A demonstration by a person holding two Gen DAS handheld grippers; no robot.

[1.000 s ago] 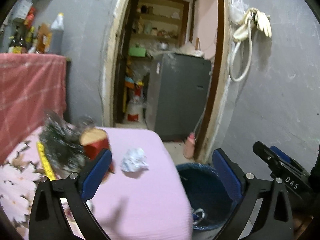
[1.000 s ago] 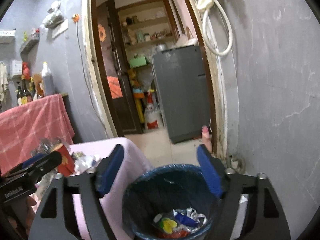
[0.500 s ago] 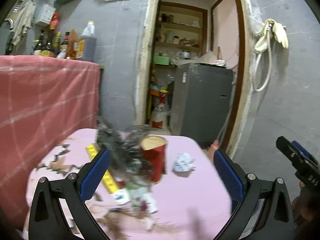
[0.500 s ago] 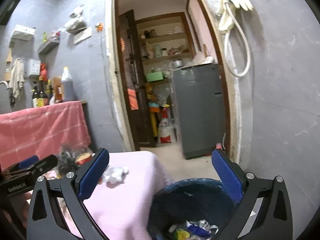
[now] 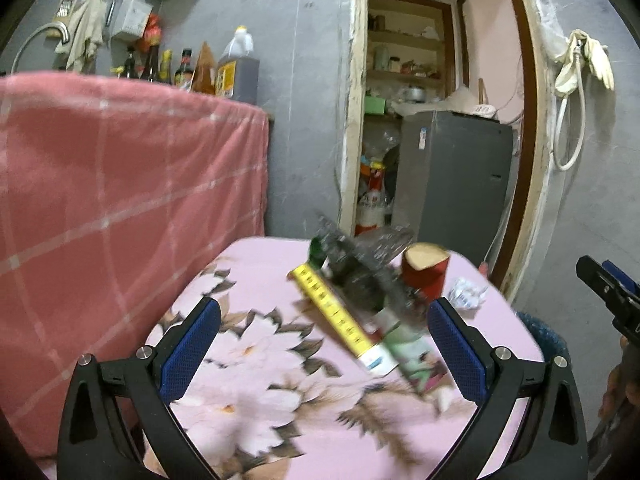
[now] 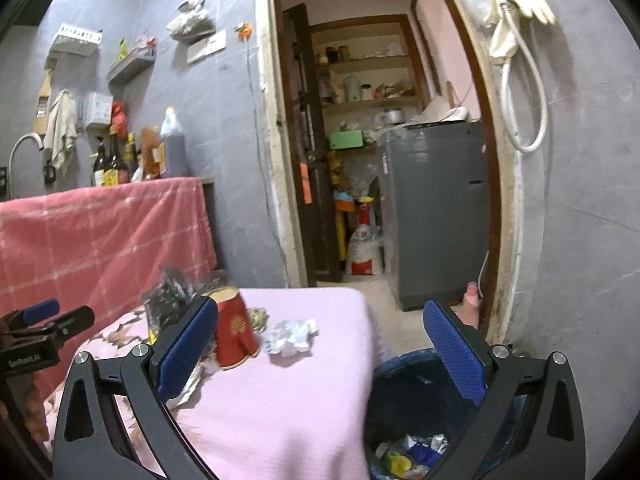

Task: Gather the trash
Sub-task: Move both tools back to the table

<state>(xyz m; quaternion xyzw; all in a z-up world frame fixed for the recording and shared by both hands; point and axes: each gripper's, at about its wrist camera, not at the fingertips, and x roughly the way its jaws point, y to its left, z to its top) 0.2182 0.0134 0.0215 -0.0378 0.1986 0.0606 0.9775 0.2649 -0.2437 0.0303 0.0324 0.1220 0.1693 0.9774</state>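
Observation:
On the pink flowered table (image 5: 256,392) lies a pile of trash: a crumpled dark plastic wrapper (image 5: 360,264), a yellow strip (image 5: 332,312), a green packet (image 5: 412,352), a red paper cup (image 5: 426,274) and a crumpled white paper (image 5: 466,292). My left gripper (image 5: 320,348) hovers open over the table, just short of the pile, holding nothing. My right gripper (image 6: 320,348) is open and empty, between the table edge and the bin (image 6: 404,404). The red cup (image 6: 236,332) and white paper (image 6: 292,336) lie beyond its left finger. Trash lies in the bin's bottom.
A pink checked cloth (image 5: 120,200) covers a counter to the left, with bottles (image 5: 188,68) on top. Behind the table an open doorway (image 6: 360,160) leads to a grey fridge (image 6: 440,208) and shelves. A grey wall (image 6: 592,240) with a hanging hose stands right of the bin.
Both views have swung left, away from the bin toward the table. The trash pile now sits between the left gripper's fingers in view. The right gripper's jaws opened wider.

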